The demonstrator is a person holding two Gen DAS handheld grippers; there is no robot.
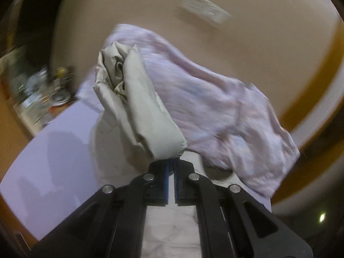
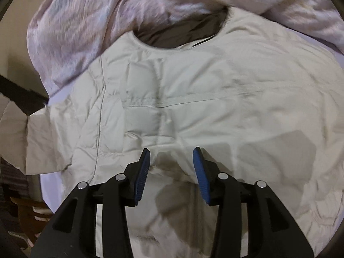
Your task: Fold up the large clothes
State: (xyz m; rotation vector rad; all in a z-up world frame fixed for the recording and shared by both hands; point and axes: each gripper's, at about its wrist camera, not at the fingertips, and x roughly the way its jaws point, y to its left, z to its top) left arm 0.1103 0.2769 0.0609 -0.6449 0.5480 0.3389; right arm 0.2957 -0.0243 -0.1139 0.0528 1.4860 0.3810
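I see the jacket spread flat across the bed, collar toward its far edge, where a pink blanket lies bunched against it. The body is not yet folded, I judge — only the first fold is under way. My left gripper is clamped on the sleeve, lifted clear of the bed, ready to cross over the chest. My right gripper hangs over the jacket's middle with its jaws apart and nothing between them. Left to do: this sleeve, the other sleeve, then the body.
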